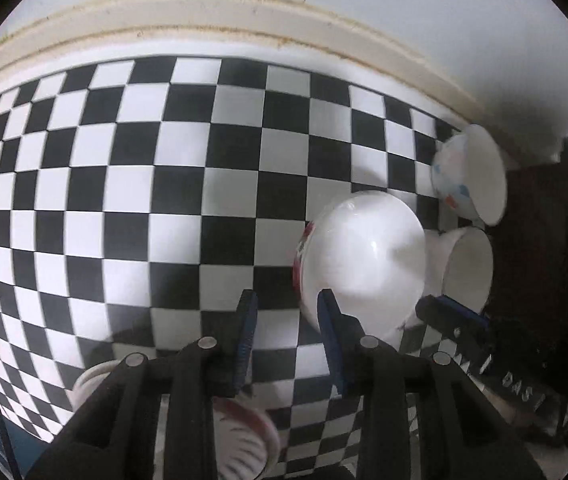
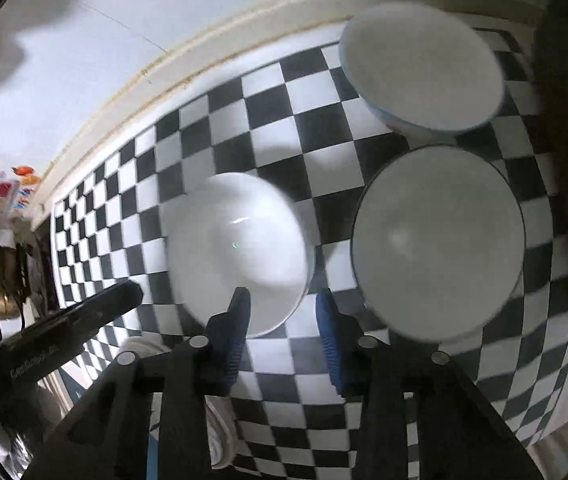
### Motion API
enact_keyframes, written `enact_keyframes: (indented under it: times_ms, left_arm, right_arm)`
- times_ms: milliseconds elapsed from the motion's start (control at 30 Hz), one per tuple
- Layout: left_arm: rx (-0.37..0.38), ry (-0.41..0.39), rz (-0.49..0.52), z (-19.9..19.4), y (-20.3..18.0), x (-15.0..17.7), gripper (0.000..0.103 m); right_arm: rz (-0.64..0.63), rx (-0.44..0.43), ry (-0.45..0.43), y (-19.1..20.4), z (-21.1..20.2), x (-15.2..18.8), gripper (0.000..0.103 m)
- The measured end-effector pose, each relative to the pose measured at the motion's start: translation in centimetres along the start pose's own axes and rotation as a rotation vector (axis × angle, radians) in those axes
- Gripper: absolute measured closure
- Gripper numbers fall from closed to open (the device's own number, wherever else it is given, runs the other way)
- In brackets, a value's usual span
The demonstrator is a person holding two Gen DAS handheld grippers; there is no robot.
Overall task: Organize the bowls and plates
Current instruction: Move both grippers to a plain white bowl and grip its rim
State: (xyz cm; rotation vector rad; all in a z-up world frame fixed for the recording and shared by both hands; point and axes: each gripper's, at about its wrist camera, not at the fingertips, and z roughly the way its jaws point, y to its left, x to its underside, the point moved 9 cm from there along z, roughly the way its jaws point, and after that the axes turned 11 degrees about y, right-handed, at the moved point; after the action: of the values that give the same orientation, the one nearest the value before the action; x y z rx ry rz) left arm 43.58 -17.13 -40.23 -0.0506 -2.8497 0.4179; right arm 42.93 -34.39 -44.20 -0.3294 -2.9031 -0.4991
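1. Checkered black-and-white cloth covers the worktop (image 1: 163,160), with a cream moulding along the white wall behind it.
2. Left hand-held gripper (image 1: 286,320) points steeply down, its ribbed blue pads apart with nothing between them, beside a glossy white bowl (image 1: 364,256).
3. Right hand-held gripper (image 2: 284,316) also points down, jaws apart and empty, between that bowl (image 2: 239,248) and a larger round bowl (image 2: 440,240).
4. A third bowl (image 2: 424,68) stands behind the other two.

Both views are taken from the wrists, aimed steeply down along the gripper fingers, close above the checkered cloth (image 1: 187,184). The left view is faced toward open cloth, with 3 bowls at its right. The white bowl (image 1: 364,256) is shared, centred in the right view (image 2: 239,256).
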Motion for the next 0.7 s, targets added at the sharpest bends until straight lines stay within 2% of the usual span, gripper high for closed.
enact_keyframes:
  times_ms: [233, 367, 467, 700]
  left_arm:
    - [-0.017, 0.064, 0.011, 3.1, -0.9, -1.0, 0.074]
    - [-0.005, 0.078, 0.014, 4.3, -1.0, -1.4, 0.076]
    - [-0.006, 0.078, 0.032, 4.8, -1.2, -1.5, 0.087]
    - [-0.03, 0.047, 0.068, 4.2, -2.1, -1.3, 0.088]
  right_arm:
    - [-0.032, 0.032, 0.074, -0.4, 2.3, -1.8, 0.067]
    - [-0.045, 0.06, 0.1, -0.3, 3.5, -2.4, 0.084]
    - [-0.047, 0.104, 0.099, -0.6, 4.1, -2.7, 0.094]
    - [-0.056, 0.114, 0.09, -0.8, 4.3, -2.3, 0.094]
